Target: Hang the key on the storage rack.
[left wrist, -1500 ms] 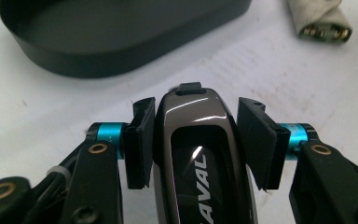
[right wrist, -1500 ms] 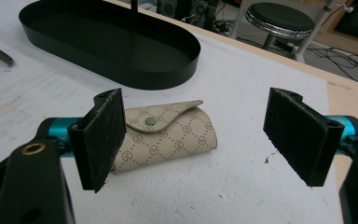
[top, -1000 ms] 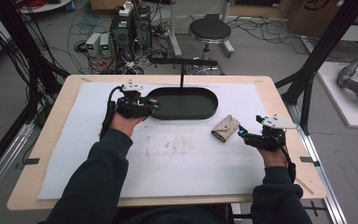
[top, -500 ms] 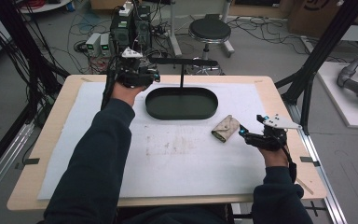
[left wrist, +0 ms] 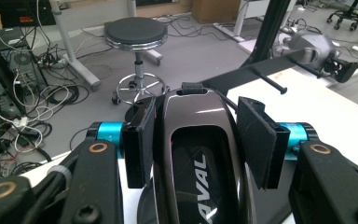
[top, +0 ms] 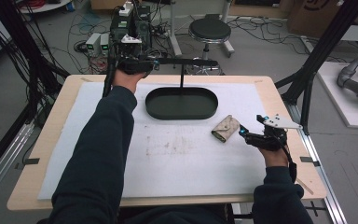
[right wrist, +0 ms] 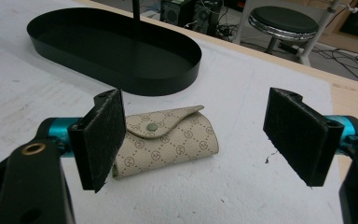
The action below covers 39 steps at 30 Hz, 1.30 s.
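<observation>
**Glossy case lifted toward the stand's crossbar**

The left hand-held gripper [top: 154,64] clamps a glossy dark case [left wrist: 200,154] between its pads — long axis running along the jaws, far end toward the black bar [top: 186,61] over the oval tray [top: 181,103]. A second ago it hovered low by the tray's left end; now it's raised at the counter's [top: 279,100] far edge. The right hand-held gripper [top: 242,133] gapes wide, unmoved, beside the beige pouch [top: 225,128].

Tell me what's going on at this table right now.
A person works with a gripper in each hand. The left gripper holds a dark glossy key-fob-like object between its pads, up by the crossbar of the stand that rises from the black oval tray. The right gripper hovers open just short of a beige patterned key pouch lying on the white mat.
</observation>
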Motion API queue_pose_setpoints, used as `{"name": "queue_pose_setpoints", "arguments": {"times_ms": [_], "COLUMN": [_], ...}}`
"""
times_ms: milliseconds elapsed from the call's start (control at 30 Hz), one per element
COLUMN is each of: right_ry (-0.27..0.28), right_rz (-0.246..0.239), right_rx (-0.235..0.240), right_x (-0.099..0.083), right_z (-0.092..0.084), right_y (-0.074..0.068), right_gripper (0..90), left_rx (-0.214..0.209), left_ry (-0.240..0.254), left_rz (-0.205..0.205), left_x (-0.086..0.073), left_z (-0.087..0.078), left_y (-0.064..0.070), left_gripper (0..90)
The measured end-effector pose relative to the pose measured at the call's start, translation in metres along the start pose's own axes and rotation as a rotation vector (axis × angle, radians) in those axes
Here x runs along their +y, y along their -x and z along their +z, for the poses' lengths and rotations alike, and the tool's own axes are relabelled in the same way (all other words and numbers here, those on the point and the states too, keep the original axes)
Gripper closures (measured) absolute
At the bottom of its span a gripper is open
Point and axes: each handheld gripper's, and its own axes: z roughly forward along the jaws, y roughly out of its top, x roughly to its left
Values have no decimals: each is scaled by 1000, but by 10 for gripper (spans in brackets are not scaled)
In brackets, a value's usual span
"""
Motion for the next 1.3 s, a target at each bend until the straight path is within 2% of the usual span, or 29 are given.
{"name": "queue_pose_setpoints", "arguments": {"times_ms": [133, 233, 467, 600, 833, 1100, 1200, 1300], "right_ry": [-1, 0, -4, -6, -13, -15, -16, -15], "right_rz": [1, 3, 5, -2, -5, -11, -7, -8], "right_rx": [-1, -2, -3, -4, -3, -2, -1, 0], "right_x": [-1, -1, -3, -3, -3, -4, -4, -4], "right_z": [0, -1, -2, -2, 0, 0, 0, 0], "right_y": [1, 1, 2, 0, -1, -1, 0, -1], "right_gripper": [215, 215, 215, 215, 216, 215, 215, 216], "left_rx": [21, 42, 89, 101, 91, 92, 98, 115], "left_ry": [15, 4, -50, -99, -144, -163, -172, -173], "left_rz": [-32, -53, -99, -92, -62, -47, -43, -52], "left_x": [1, -2, -29, -48, -75, -84, -86, -89], "left_z": [6, 9, 17, 23, 41, 55, 55, 53], "left_y": [-7, -13, -25, -26, -20, -13, -13, -16], "left_gripper": [488, 488, 488, 488, 489, 487, 483, 433]}}
